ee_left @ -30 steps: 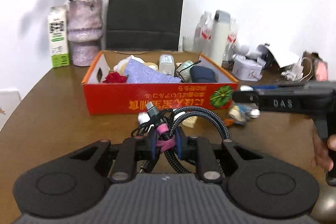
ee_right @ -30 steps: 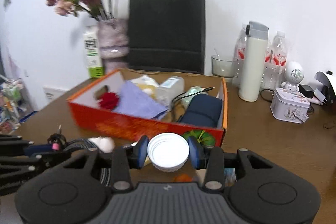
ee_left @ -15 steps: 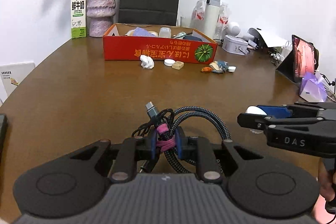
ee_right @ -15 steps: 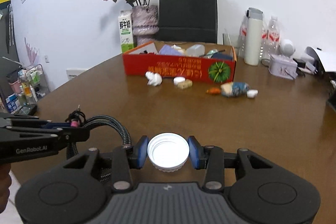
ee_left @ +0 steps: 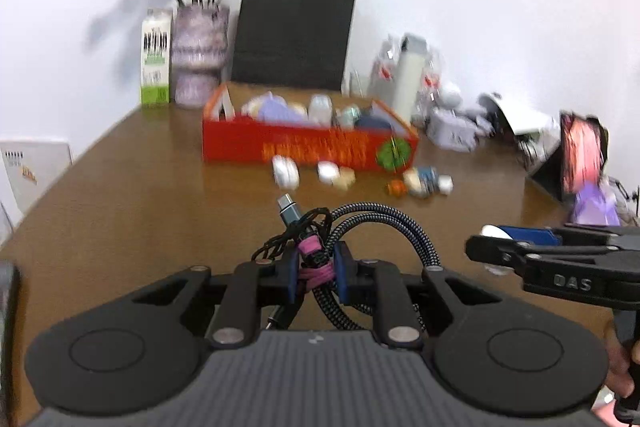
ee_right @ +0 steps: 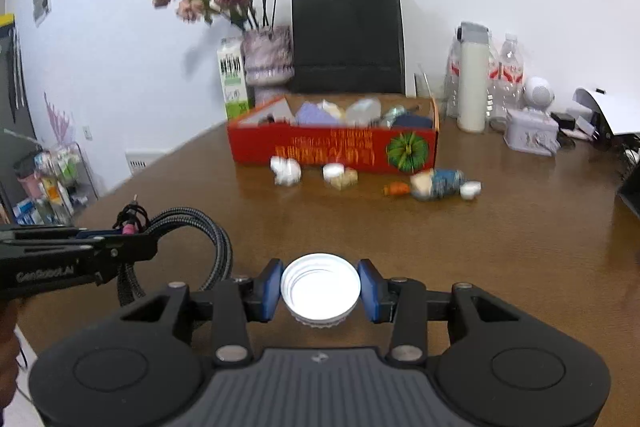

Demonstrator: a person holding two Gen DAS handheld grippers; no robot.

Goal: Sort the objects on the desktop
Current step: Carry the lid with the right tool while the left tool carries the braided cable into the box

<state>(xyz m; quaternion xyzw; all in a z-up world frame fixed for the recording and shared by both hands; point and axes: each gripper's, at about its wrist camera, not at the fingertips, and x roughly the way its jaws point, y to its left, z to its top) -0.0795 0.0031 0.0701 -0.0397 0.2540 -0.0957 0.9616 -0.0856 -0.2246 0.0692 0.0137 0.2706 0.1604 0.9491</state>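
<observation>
My left gripper [ee_left: 316, 273] is shut on a coiled braided cable [ee_left: 384, 227] bound with a pink tie; it also shows in the right wrist view [ee_right: 192, 231]. My right gripper [ee_right: 320, 293] is shut on a white jar lid [ee_right: 320, 287], held above the brown table; this gripper shows at the right of the left wrist view [ee_left: 552, 259]. The red cardboard box [ee_right: 332, 147] [ee_left: 308, 147] holding several items stands ahead at mid-table. Small loose objects lie before it: a white lump [ee_right: 286, 171], a white cap [ee_right: 334, 171], a tan block [ee_right: 346, 181], an orange piece [ee_right: 396, 189] and a blue-wrapped item [ee_right: 440, 183].
Behind the box stand a black paper bag [ee_right: 346, 35], a vase of dried flowers [ee_right: 266, 61] and a milk carton [ee_right: 232, 79]. Bottles and a white flask [ee_right: 472, 79], a tin [ee_right: 530, 135] and a tablet [ee_left: 576, 155] are at the right.
Both grippers have moved forward toward the red box from half a second ago, after a pull-back from close to it. Each keeps its hold on its object.
</observation>
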